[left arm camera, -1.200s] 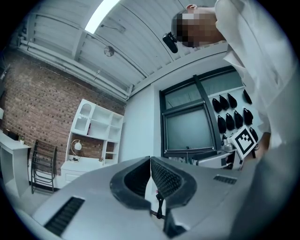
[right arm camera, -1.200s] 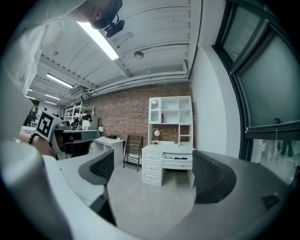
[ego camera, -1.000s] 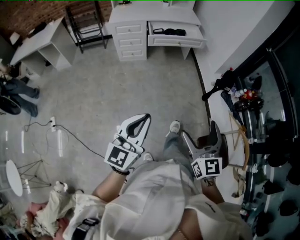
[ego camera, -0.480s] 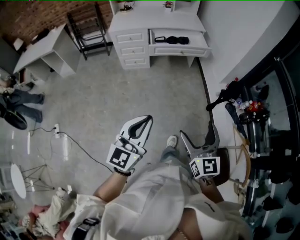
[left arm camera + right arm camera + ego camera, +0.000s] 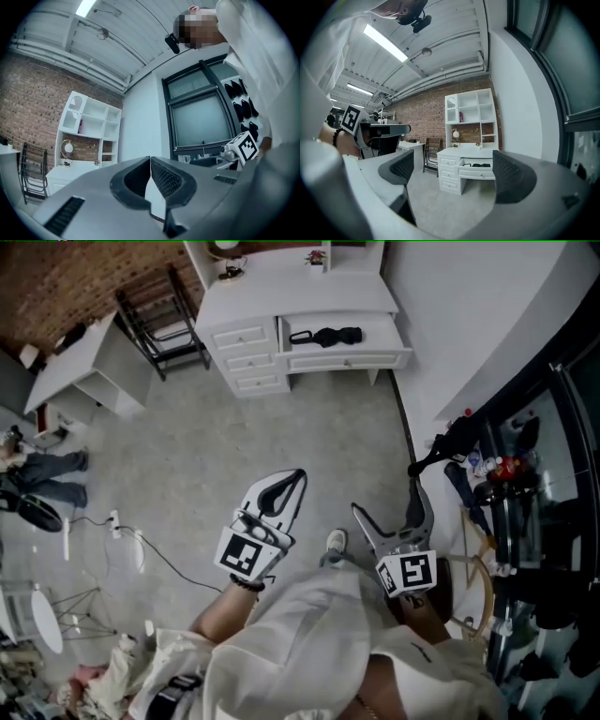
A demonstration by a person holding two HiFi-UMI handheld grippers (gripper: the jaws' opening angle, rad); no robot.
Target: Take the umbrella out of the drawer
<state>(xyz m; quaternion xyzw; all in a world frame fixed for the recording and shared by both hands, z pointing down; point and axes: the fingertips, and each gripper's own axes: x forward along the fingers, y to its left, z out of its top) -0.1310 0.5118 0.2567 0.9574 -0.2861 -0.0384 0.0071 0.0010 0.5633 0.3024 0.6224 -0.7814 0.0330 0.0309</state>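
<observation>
**Two grippers, one drawer: umbrella lies untouched across the room**

Two hand-held grippers hang over a grey concrete floor (image 5: 281, 437), seen from the head view, well apart from the white desk (image 5: 281, 287) that stands against the far wall. The left gripper (image 5: 299, 472) has its jaws pressed together with nothing between them; its own view shows the two ribbed pads meeting along one line, pointed up toward a white wall and a dark-framed window (image 5: 201, 117). The right gripper (image 5: 386, 498) has its jaws spread wide and holds nothing; between them, in the right gripper view, stands the desk with its drawer (image 5: 347, 359) pulled open.

The umbrella (image 5: 326, 336), black and folded, lies lengthwise in that open drawer, to the right of a stack of three shut drawers (image 5: 248, 357). Neither gripper is near it.

A white shelf unit (image 5: 470, 107) rises above the desk against a brick wall (image 5: 424, 119), with a small lamp (image 5: 454, 134) on the desktop. A black folding chair (image 5: 159, 315) stands just left of the desk, and a second white table (image 5: 80, 357) beyond it. The person's white sleeves fill the bottom of the head view, with one light shoe (image 5: 335, 541) showing between the grippers.
</observation>
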